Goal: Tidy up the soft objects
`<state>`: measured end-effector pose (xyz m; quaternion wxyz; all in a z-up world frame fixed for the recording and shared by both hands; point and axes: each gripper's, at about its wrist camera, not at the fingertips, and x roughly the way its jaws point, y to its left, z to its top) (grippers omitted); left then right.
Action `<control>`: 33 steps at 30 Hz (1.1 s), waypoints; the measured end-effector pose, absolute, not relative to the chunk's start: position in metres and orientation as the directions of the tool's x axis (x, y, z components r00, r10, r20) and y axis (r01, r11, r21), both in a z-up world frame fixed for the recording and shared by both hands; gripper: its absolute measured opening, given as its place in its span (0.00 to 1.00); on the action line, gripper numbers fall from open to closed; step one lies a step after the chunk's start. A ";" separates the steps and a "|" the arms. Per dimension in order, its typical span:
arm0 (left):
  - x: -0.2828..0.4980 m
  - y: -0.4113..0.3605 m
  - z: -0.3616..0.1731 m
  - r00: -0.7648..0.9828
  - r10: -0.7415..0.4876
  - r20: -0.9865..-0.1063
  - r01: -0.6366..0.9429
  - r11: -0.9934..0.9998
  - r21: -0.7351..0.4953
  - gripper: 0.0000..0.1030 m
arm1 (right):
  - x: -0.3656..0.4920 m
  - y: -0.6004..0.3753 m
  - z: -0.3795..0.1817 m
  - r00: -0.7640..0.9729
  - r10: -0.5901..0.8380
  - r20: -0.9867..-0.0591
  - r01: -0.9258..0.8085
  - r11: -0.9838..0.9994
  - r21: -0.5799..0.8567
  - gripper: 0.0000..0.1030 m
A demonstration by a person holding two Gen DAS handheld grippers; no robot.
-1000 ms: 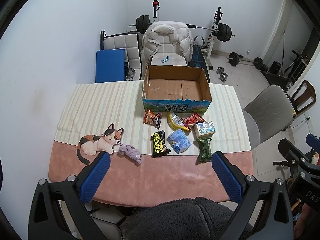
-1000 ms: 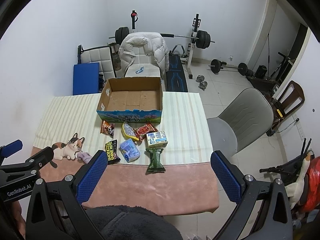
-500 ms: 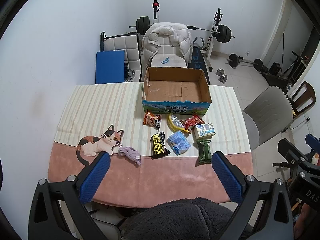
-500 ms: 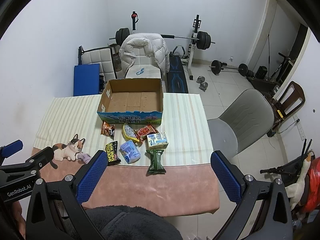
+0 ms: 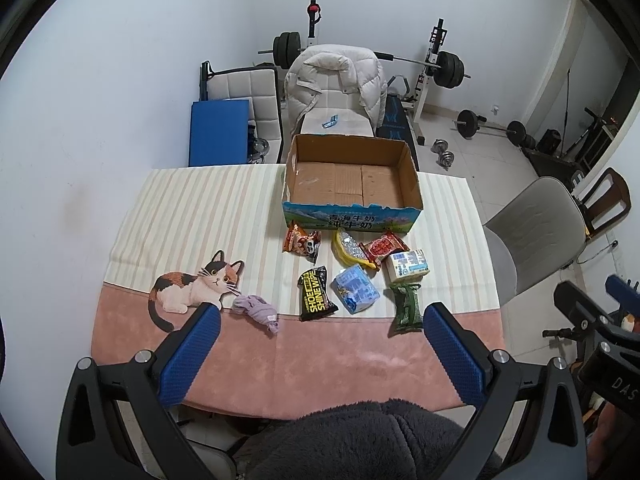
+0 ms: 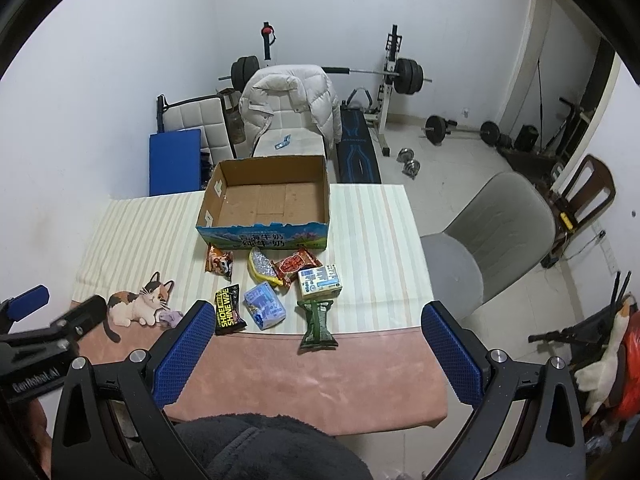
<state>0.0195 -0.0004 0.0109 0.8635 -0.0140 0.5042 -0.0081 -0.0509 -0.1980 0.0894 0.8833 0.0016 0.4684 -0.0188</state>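
An open, empty cardboard box [image 5: 352, 182] [image 6: 268, 204] stands at the far side of the table. In front of it lie several soft packets: an orange snack bag [image 5: 301, 241], a yellow pouch [image 5: 349, 249], a red packet [image 5: 383, 246], a milk carton [image 5: 407, 266], a blue tissue pack [image 5: 356, 289], a black shoe-wipe packet [image 5: 316, 294], a green packet [image 5: 406, 311] and a crumpled purple cloth [image 5: 256, 307]. My left gripper [image 5: 318, 354] and right gripper [image 6: 316, 354] are both open and empty, held high above the table's near edge.
The table has a striped and pink cloth [image 5: 320, 356] with a printed cat [image 5: 192, 288]. A grey chair [image 6: 492, 236] stands to the right. A white chair with a puffy jacket [image 5: 340, 80], a blue mat and weights are behind the table.
Both grippers have drifted slightly; the scene has shifted a little in view. Nothing on the table has moved.
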 end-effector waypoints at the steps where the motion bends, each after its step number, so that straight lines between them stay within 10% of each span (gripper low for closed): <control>1: 0.025 0.002 0.006 0.487 -0.030 -0.873 -0.008 0.999 -0.038 1.00 | -0.045 -0.203 0.081 0.554 -0.028 -0.832 0.040 0.999 -0.007 1.00; 12: 0.131 0.035 -0.165 0.181 -0.019 -0.983 -0.095 0.995 -0.036 1.00 | 0.058 -0.236 -0.102 0.258 0.082 -0.963 0.055 0.994 0.099 1.00; 17: 0.167 0.020 -0.268 0.018 0.004 -1.000 -0.031 1.000 0.003 0.77 | 0.095 -0.227 -0.210 0.106 0.076 -0.992 0.036 0.996 0.080 1.00; 24: 0.203 0.019 -0.386 -0.170 -0.057 -0.984 -0.072 0.996 -0.045 0.75 | 0.135 -0.182 -0.287 0.032 0.069 -0.997 -0.059 0.996 0.067 0.97; 28: 0.209 0.022 -0.419 -0.213 -0.070 -0.975 -0.080 0.995 -0.054 0.72 | 0.155 -0.151 -0.311 -0.019 0.113 -0.993 -0.126 0.985 0.114 0.89; 33: 0.198 0.035 -0.422 -0.198 -0.076 -0.977 -0.085 0.995 -0.060 0.46 | 0.170 -0.124 -0.333 -0.069 0.097 -0.993 -0.189 0.976 0.108 0.89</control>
